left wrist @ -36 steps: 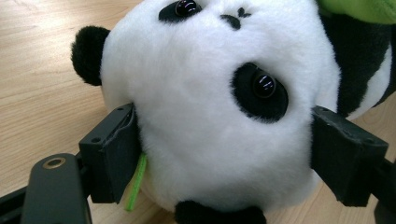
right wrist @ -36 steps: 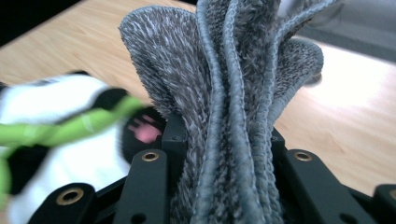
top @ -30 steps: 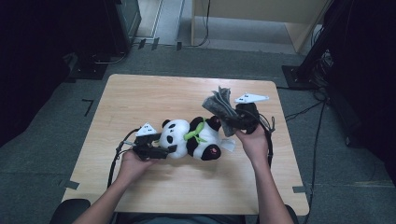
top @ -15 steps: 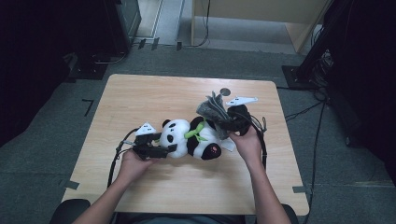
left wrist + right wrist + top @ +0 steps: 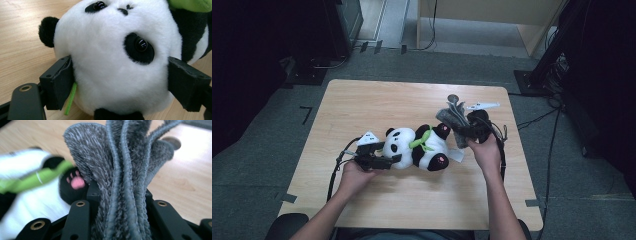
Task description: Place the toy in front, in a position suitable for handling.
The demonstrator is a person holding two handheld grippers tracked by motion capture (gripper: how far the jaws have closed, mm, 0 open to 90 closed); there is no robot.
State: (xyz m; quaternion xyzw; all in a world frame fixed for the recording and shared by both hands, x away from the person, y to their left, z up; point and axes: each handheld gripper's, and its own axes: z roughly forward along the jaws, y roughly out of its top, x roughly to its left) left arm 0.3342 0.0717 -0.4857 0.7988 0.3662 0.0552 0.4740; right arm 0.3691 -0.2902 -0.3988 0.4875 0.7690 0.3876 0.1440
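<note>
A light wooden table with rounded corners (image 5: 362, 110) is seen from above, and near its middle a black-and-white plush panda with a green scarf (image 5: 419, 147) is laid on its side, head toward the person's left. The panda's white head (image 5: 112, 62) is squeezed between the black jaws of the left gripper (image 5: 384, 161), so that claw is pinching the toy from both sides, with a thin green strand (image 5: 70, 98) caught beside one jaw. At the panda's feet, just beside a black paw with a pink pad (image 5: 76, 182), a bunched grey fuzzy cloth (image 5: 122, 177) is clamped tight in the right gripper (image 5: 464, 131); whether the cloth is actually touching the paw can't really be told, since that view is blurry.
</note>
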